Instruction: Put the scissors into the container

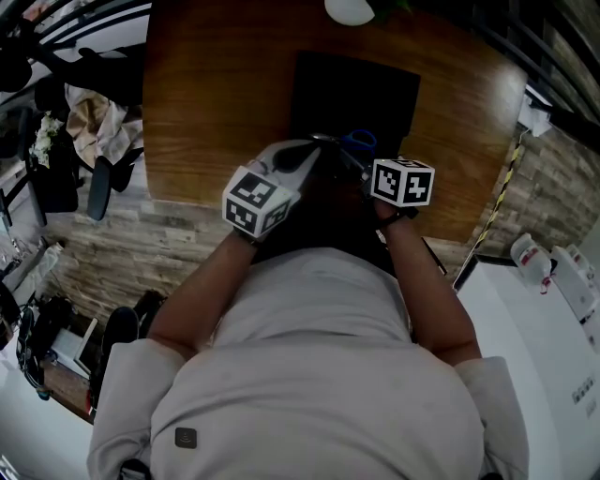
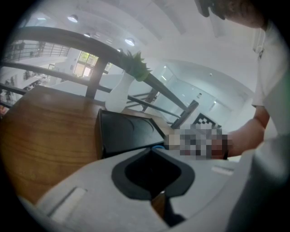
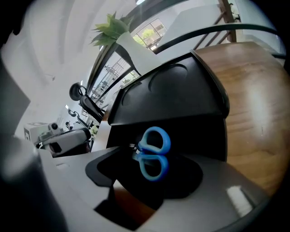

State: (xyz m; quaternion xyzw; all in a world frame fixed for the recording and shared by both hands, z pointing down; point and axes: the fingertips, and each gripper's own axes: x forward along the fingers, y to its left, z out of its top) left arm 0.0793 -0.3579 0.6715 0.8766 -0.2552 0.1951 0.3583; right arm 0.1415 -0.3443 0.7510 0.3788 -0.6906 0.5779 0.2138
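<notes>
The scissors (image 1: 359,142) have blue handles and hang over the near edge of the black container (image 1: 356,89) on the wooden table (image 1: 211,112). My left gripper (image 1: 314,150) reaches in from the left with its jaws closed together on the metal blade end. In the left gripper view the tips (image 2: 152,149) meet, with a sliver of blue handle (image 2: 158,147) just beyond them and the container (image 2: 127,131) behind. In the right gripper view the blue handles (image 3: 154,152) stand in the gap of my right gripper (image 3: 154,171). Its jaws are spread wide and do not press on them. The container (image 3: 181,97) lies right behind.
A white vase (image 1: 349,9) with a green plant (image 2: 133,65) stands on the table beyond the container. The table's near edge (image 1: 197,200) runs just below the grippers. Dark railings (image 2: 54,38) cross behind the table.
</notes>
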